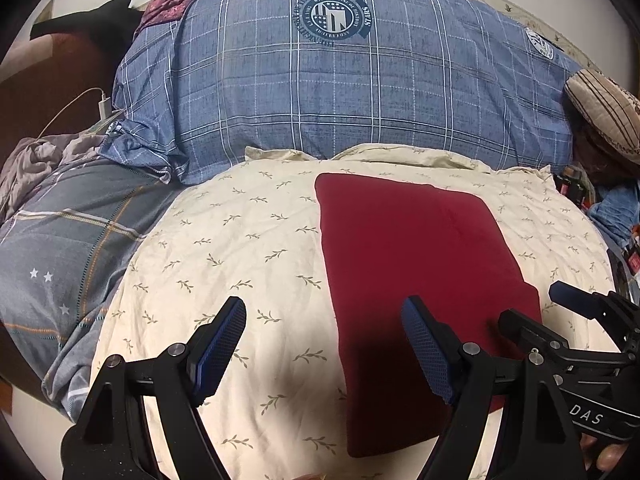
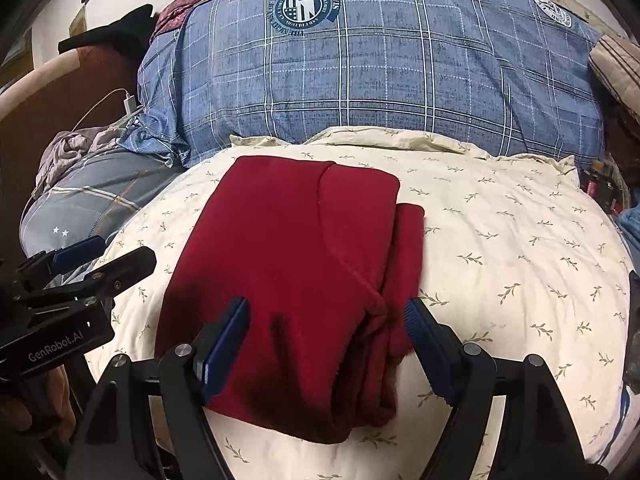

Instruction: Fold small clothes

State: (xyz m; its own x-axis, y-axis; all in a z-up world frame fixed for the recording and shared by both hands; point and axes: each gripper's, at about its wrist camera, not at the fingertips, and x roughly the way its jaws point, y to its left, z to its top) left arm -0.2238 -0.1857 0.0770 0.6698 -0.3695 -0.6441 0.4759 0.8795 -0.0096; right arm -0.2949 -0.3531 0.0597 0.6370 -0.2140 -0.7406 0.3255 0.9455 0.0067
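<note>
A dark red garment (image 1: pixel 416 272) lies folded into a rough rectangle on a cream leaf-print cushion (image 1: pixel 240 248). In the right wrist view the garment (image 2: pixel 296 264) shows stacked folded layers along its right side. My left gripper (image 1: pixel 324 344) is open and empty, above the cushion at the garment's left edge. My right gripper (image 2: pixel 326 340) is open and empty, its fingers on either side of the garment's near right part. The right gripper shows at the right of the left wrist view (image 1: pixel 576 304). The left gripper shows at the left of the right wrist view (image 2: pixel 92 260).
A big blue plaid quilt (image 1: pixel 344 92) lies behind the cushion. A grey plaid cover (image 1: pixel 68 248) is at the left, with a white charger and cable (image 1: pixel 105 106). A brown striped pillow (image 1: pixel 608 116) and clutter sit at the right edge.
</note>
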